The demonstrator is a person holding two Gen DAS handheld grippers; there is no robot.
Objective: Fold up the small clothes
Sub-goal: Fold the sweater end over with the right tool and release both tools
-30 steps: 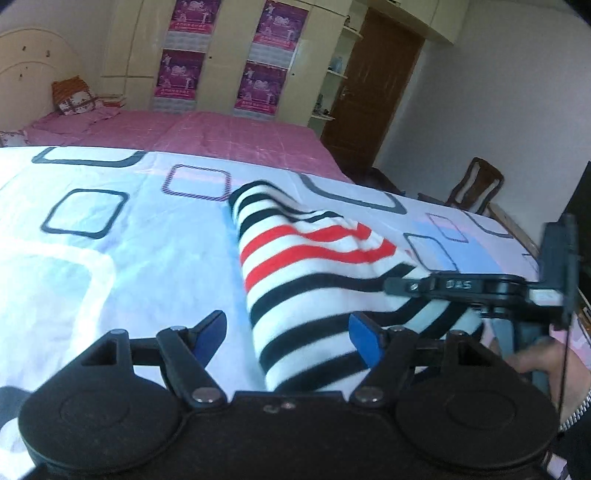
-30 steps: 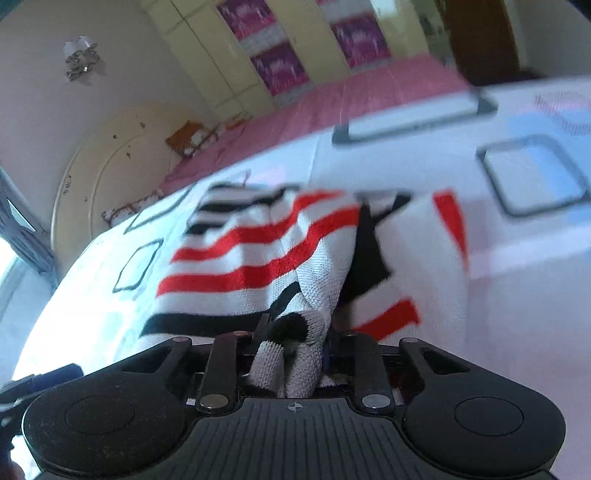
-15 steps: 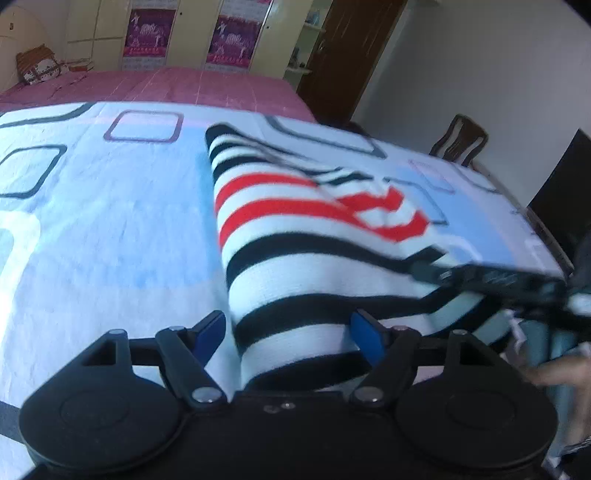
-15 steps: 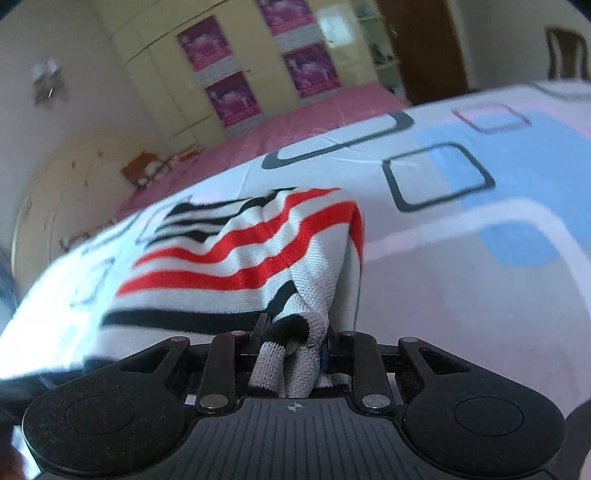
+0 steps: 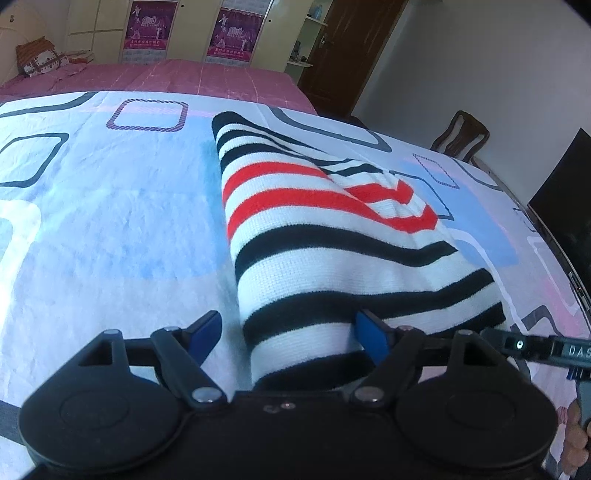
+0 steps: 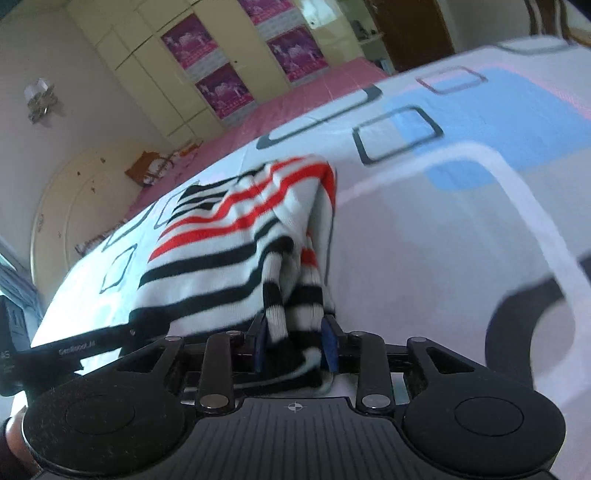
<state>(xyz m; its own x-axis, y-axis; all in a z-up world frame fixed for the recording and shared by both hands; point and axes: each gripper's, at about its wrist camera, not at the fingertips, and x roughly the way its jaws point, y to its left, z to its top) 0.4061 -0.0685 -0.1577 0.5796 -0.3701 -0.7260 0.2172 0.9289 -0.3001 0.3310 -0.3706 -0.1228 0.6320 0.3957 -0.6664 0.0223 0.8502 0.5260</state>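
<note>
A small knit sweater with black, white and red stripes lies folded lengthwise on the patterned bedsheet. My left gripper is open at the sweater's near end, with its blue fingers on either side of the near left corner. In the right wrist view the sweater bunches toward my right gripper, whose blue fingers hold a narrow gap with the striped near edge between them. The right gripper's body shows at the right edge of the left wrist view.
A pink bed with a cushion lies beyond the sheet. A cream wardrobe with purple posters and a brown door stand at the back. A wooden chair and a dark screen stand to the right.
The right gripper has loosened from a tight pinch to a small gap around the sweater's edge and drawn back. The sweater now lies flatter. The left gripper stays open at the near end.
</note>
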